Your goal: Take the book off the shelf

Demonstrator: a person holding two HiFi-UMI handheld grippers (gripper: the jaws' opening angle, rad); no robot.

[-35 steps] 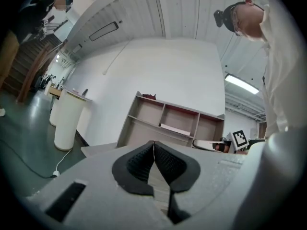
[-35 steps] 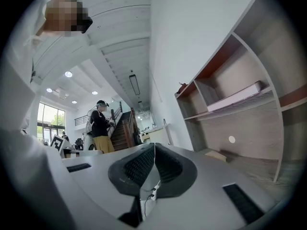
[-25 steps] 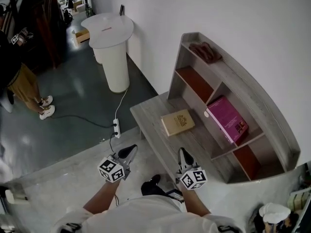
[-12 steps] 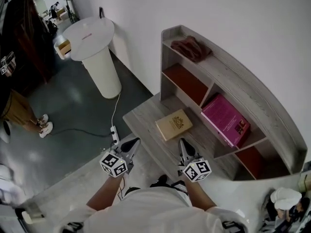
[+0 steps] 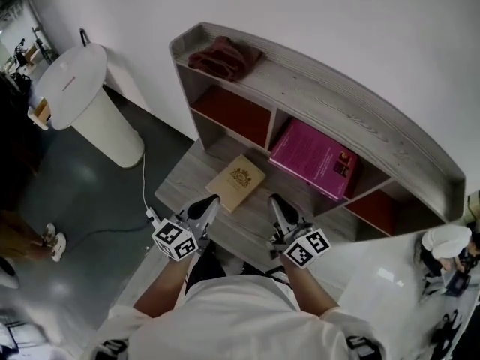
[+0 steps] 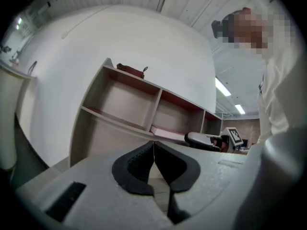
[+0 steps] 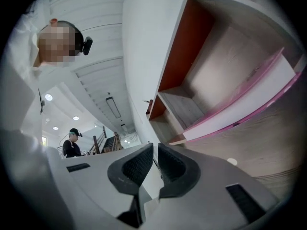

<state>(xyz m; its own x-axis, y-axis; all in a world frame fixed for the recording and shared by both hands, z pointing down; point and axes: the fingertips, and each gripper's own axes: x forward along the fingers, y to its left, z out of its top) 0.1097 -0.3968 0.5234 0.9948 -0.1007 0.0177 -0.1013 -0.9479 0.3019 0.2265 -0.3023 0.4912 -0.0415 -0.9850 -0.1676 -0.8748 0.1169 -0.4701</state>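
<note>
A pink book (image 5: 313,158) lies flat in the middle compartment of the grey shelf unit (image 5: 330,81); the right gripper view shows the pink book (image 7: 249,99) close ahead. A tan book (image 5: 237,181) lies on the low ledge in front of the shelf. My left gripper (image 5: 208,205) is shut and empty, just short of the tan book's near edge. To its right, my right gripper (image 5: 275,204) is shut and empty too, over the ledge and below the pink book. In the left gripper view the left gripper (image 6: 153,143) points at the shelf front.
A dark red cloth (image 5: 223,56) lies on the shelf top at the left. A white round pedestal table (image 5: 79,103) stands to the left, with a cable and power strip (image 5: 148,213) on the dark floor. A white bag (image 5: 445,240) sits at the right.
The view has swung right so the shelf now faces me squarely. Both grippers have come forward over the ledge, closer to the two books. Both stay shut.
</note>
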